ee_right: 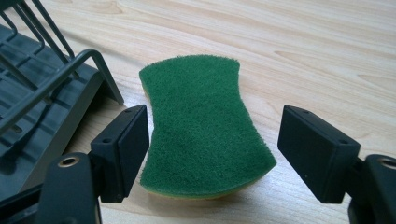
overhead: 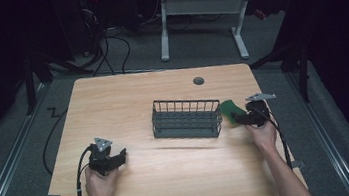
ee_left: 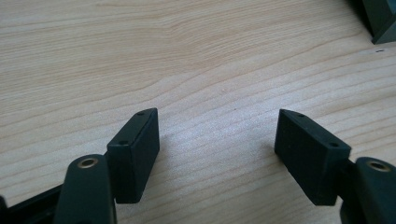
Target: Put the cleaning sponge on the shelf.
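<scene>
I have the right claw (ee_right: 212, 140) spread wide around the green sponge (ee_right: 201, 126), which lies flat on the table (overhead: 127, 98) just beside the wire basket (overhead: 186, 118); the pads aren't pressing it. Next, I judge, comes squeezing and lifting. My left claw (ee_left: 217, 140) waits spread and empty.

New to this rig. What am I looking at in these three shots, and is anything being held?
No robot arm here: a person holds a two-jaw hand-held gripper in each hand. The high view looks down on a wooden table; the other two come from cameras riding on the grippers, looking along their black jaws. On the table stand a dark wire basket and, beside its right end, a green scouring sponge. The right hand-held gripper has its jaws open around the sponge, not pressing it. The left hand-held gripper is open over bare wood. Nothing is held.
</scene>
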Tool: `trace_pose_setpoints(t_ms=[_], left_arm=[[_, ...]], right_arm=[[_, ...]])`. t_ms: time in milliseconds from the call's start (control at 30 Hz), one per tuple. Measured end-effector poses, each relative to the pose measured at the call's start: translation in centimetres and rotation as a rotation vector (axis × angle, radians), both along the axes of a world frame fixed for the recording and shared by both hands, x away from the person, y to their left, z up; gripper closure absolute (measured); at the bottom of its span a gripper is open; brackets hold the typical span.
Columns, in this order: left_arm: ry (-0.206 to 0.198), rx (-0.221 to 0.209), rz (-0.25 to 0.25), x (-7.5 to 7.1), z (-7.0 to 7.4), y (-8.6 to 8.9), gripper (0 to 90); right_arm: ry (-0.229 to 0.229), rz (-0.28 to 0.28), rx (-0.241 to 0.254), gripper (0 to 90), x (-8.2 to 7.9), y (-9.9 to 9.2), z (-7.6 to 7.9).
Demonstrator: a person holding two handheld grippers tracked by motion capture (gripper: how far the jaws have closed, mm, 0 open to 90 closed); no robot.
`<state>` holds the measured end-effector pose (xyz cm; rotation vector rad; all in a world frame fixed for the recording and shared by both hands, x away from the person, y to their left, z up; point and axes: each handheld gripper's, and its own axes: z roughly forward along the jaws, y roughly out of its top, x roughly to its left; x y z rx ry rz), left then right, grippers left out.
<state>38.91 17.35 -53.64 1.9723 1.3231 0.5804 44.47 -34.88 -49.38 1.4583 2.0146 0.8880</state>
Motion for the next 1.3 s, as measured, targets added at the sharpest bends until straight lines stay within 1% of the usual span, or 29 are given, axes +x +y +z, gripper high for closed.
trace_pose_setpoints(t_ms=[67,100,133,200,233,267,300,367,433,467,500,600,700,800,933,967,1067,1167,1300], left_arm=[[0.000,0.000,0.000,0.0,0.0,0.0,31.5],[0.000,0.001,0.000,0.0,0.0,0.0,31.5],[0.000,0.001,0.001,0.0,0.0,0.0,31.5],[0.000,0.001,0.001,0.0,0.0,0.0,31.5],[0.000,0.001,0.002,0.0,0.0,0.0,31.4],[0.000,0.001,0.002,0.0,0.0,0.0,31.5],[0.000,0.001,0.002,0.0,0.0,0.0,31.5],[0.000,0.001,0.002,0.0,0.0,0.0,31.5],[0.000,0.001,0.002,0.0,0.0,0.0,31.5],[0.000,0.000,0.002,0.0,0.0,0.0,31.5],[0.000,0.001,0.002,0.0,0.0,0.0,31.5],[0.000,0.000,0.002,0.0,0.0,0.0,31.5],[0.000,0.001,0.002,0.0,0.0,0.0,31.5],[0.001,0.001,0.002,0.0,0.0,0.0,31.5],[0.000,0.001,0.002,0.0,0.0,0.0,31.5],[0.000,0.001,0.002,0.0,0.0,0.0,31.5],[-0.001,0.000,0.003,0.0,0.0,0.0,31.5],[0.000,0.001,0.003,0.0,0.0,0.0,31.6],[0.000,0.000,0.003,0.0,0.0,0.0,31.6]], right_arm=[[0.000,0.001,-0.004,24.0,0.0,-0.1,0.2],[0.027,0.006,-0.014,21.8,0.3,-0.1,0.3],[0.034,0.012,-0.025,22.5,0.5,-0.1,0.5],[0.010,0.013,-0.029,23.7,0.7,0.0,0.8],[0.007,0.012,-0.023,23.4,0.8,0.0,0.8],[0.034,0.017,-0.029,20.4,1.1,0.1,0.7],[0.060,0.026,-0.041,19.6,1.6,0.2,0.6],[0.049,0.036,-0.037,21.1,2.0,0.5,0.6],[0.054,0.038,-0.032,21.2,2.1,0.5,0.4],[0.075,0.042,-0.038,21.0,2.4,0.5,0.0],[0.075,0.042,-0.038,21.0,2.4,0.5,0.0],[0.102,0.048,-0.029,19.8,2.6,0.4,-0.5],[0.096,0.061,-0.030,19.6,2.6,0.7,-0.6],[0.095,0.063,-0.033,19.6,2.8,0.8,-0.7],[0.126,0.059,-0.042,19.3,3.0,0.6,-1.4],[0.126,0.059,-0.042,19.3,3.0,0.6,-1.4],[0.127,0.062,-0.052,21.2,3.0,0.8,-1.6],[0.124,0.066,-0.074,24.3,3.0,1.0,-1.7],[0.126,0.073,-0.084,25.4,3.0,1.1,-1.6]])
